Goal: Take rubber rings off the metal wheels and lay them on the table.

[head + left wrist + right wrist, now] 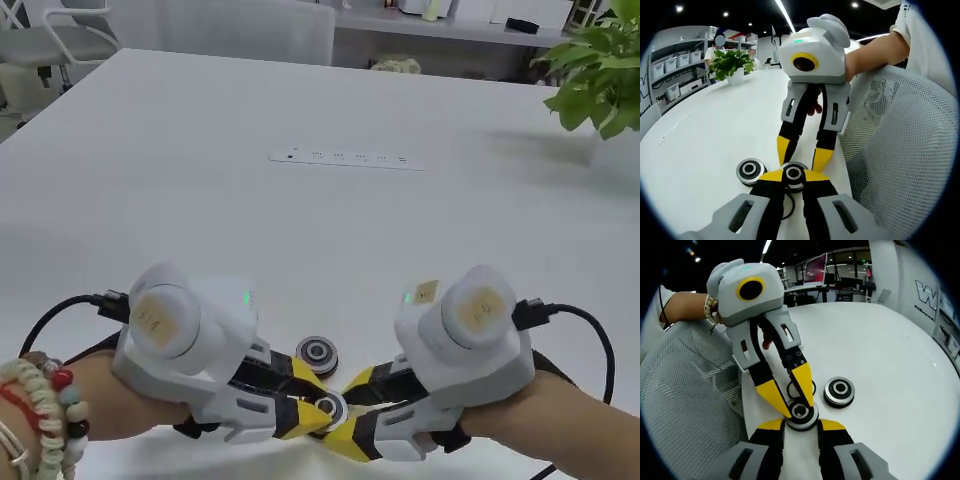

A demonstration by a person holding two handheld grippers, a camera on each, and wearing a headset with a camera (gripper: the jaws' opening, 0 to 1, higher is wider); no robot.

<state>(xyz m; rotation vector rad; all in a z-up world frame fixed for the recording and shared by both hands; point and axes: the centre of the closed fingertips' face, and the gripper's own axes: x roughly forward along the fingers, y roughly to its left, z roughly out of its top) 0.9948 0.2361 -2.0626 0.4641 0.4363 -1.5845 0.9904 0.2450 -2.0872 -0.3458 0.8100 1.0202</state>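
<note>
Rubber ring (812,420) around the metal wheel (800,411), at six o'clock on the surface (320,230), is probably soft, stretchy and grippy on stiff metal, so peel at its outer rim; left tool (793,176) and right tool (801,161) both clench this wheel.

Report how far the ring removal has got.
Done: one loose ring lies on the table. In hand: the left gripper and the right gripper both clamp the gripped wheel, which seems to carry a dark rubber band. Left: pulling that band off, then the second wheel, lying beside it with its band on.
</note>
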